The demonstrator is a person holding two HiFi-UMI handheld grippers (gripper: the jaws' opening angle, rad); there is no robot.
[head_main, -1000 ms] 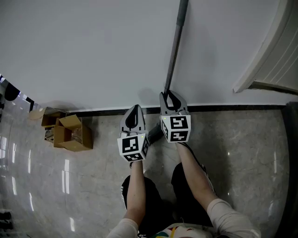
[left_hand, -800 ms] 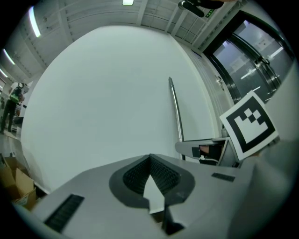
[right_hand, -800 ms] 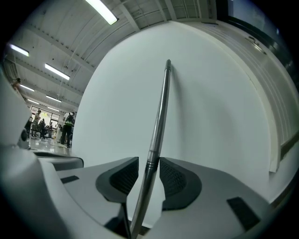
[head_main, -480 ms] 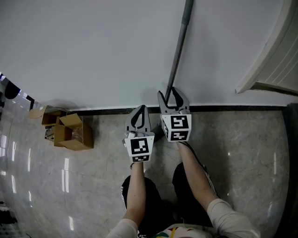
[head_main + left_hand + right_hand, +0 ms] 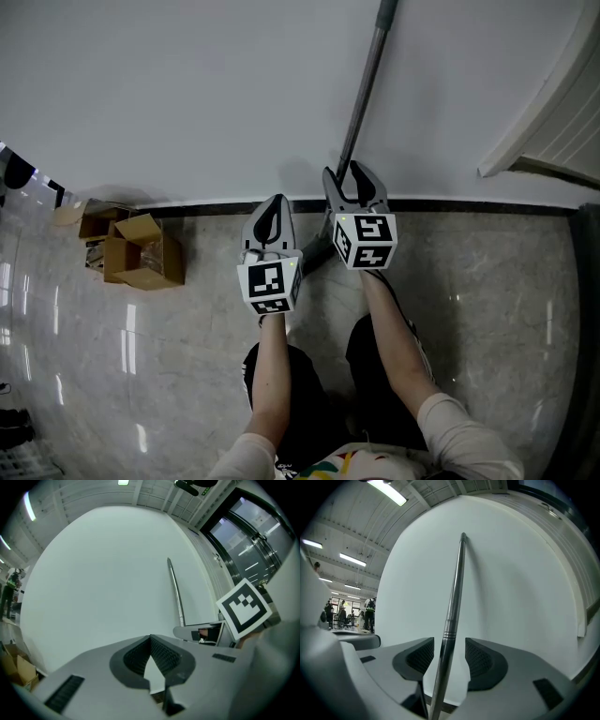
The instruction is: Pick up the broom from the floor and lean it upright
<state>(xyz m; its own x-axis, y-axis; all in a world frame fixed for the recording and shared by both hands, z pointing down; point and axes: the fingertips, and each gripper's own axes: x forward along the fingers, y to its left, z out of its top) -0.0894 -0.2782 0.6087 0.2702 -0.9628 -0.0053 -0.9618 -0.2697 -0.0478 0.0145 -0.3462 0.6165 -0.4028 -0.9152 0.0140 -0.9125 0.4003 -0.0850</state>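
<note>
The broom's metal handle (image 5: pixel 364 89) stands nearly upright, leaning on the white wall (image 5: pixel 187 94). A dark part low on the floor between the grippers looks like its head (image 5: pixel 315 255). My right gripper (image 5: pixel 352 180) is open, one jaw on each side of the handle's lower part. In the right gripper view the handle (image 5: pixel 452 611) runs up between the jaws with a gap on both sides. My left gripper (image 5: pixel 273 214) is shut and holds nothing, just left of the broom. From the left gripper view the handle (image 5: pixel 176 592) rises behind the right gripper's marker cube (image 5: pixel 243 607).
Open cardboard boxes (image 5: pixel 131 253) lie on the glossy floor at the left by the black baseboard (image 5: pixel 469 204). A white ribbed panel (image 5: pixel 548 117) juts from the wall at the right. The person's legs (image 5: pixel 375 375) are below the grippers.
The right gripper's jaws have spread apart and let go of the handle, which stays leaning on the wall. Both grippers have hardly moved.
</note>
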